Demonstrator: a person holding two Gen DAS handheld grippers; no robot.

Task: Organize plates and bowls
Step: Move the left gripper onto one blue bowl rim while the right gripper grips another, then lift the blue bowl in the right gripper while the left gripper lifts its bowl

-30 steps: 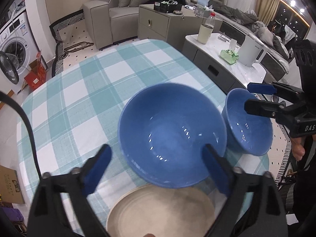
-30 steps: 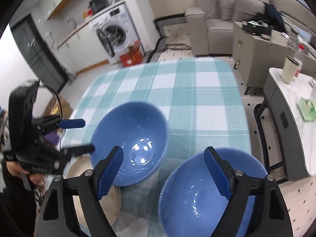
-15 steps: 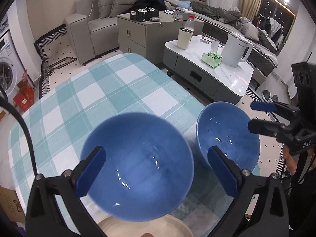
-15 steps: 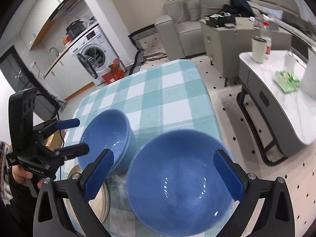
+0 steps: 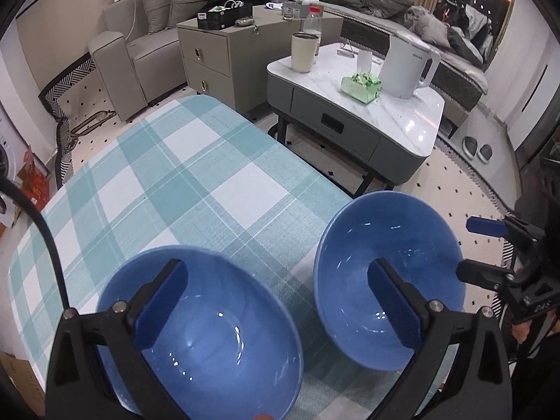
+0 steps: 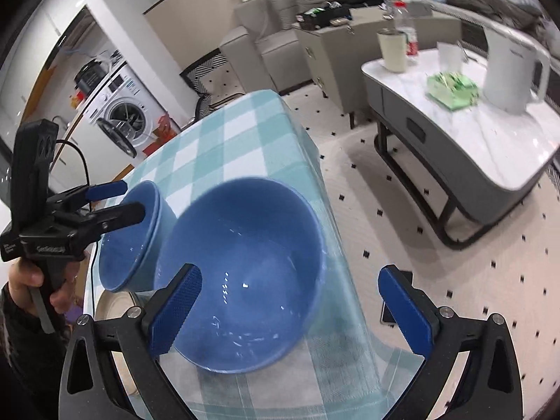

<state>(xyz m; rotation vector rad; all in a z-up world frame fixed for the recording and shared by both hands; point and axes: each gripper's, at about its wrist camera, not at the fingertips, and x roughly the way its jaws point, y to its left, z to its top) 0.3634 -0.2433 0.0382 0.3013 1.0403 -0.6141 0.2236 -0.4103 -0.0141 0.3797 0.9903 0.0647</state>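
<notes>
Teal-and-white checked tablecloth [image 5: 182,189] over a table, in a living room with grey sofa [image 5: 147,31], marble-topped coffee table [image 5: 395,112] bearing a white kettle [image 5: 406,66], and washing machine [image 6: 122,112] behind. Two glossy blue ceramic bowls side by side near the table edge: left bowl [image 5: 210,336] under the left gripper [image 5: 276,301], right bowl [image 6: 245,269] under the right gripper [image 6: 290,311], a beige plate [image 6: 112,308] just beside. Both sets of jaws spread wide, just finished opening, gripping nothing; lettering on the gripper bodies unreadable.

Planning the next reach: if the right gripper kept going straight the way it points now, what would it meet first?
Probably the blue bowl's right rim, with the right gripper open over it; depth is unclear.
</notes>
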